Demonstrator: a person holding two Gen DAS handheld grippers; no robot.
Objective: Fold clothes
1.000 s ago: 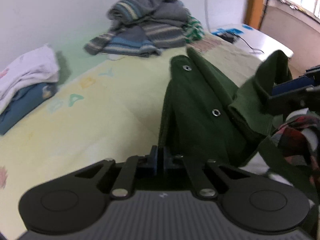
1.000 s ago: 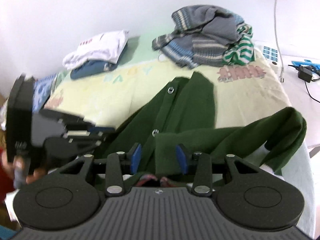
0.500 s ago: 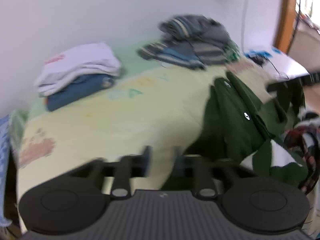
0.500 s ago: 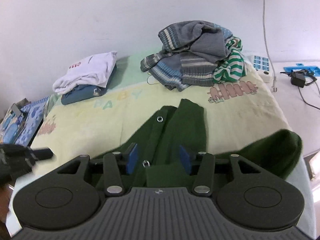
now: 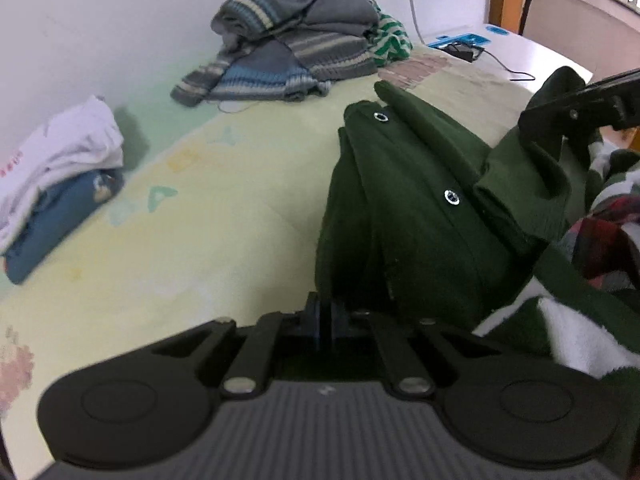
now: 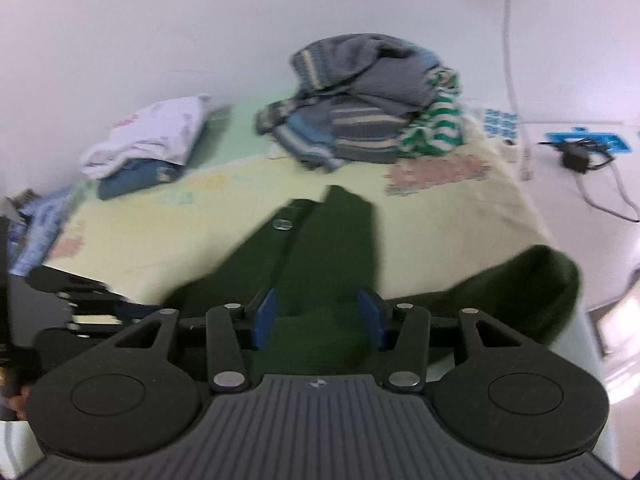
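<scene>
1. While my left gripper (image 5: 325, 318) sits at the near hem of the green cardigan (image 5: 416, 216), its two blue pads are pressed almost together, and dark green cloth runs right up to them. I log them as pinching the cardigan's edge, though the exact bite is partly hidden by the fingers.
2. My right gripper (image 6: 318, 320) has its blue pads spread wide. A hump of the cardigan (image 6: 320, 264) lies between them. I cannot see either pad pressing into the cloth.
3. Cardigan position: it lies on the pale yellow bed sheet (image 5: 192, 232), running lengthwise away from both grippers. Two metal snaps (image 5: 452, 197) show along its front placket. The collar end points toward the far side of the sheet.
4. One green sleeve (image 6: 532, 288) bulges off the cardigan's right side, at the sheet's edge.
5. In the left wrist view, the right gripper's black frame (image 5: 576, 108) shows at the cardigan's right, beside raised green cloth.
6. A heap of striped grey and blue knitwear (image 5: 296, 40) sits beyond the cardigan's collar end, well apart from it, against the white wall. A green-and-white striped piece (image 6: 436, 132) lies at the heap's right.
7. A folded stack, white garment (image 5: 60, 156) on blue garment (image 5: 52, 224), lies far left of the cardigan.
8. A red plaid fabric (image 5: 604, 240) shows close to the cardigan's right, near side.
9. Right wrist view is motion-blurred; fine detail there is uncertain.
</scene>
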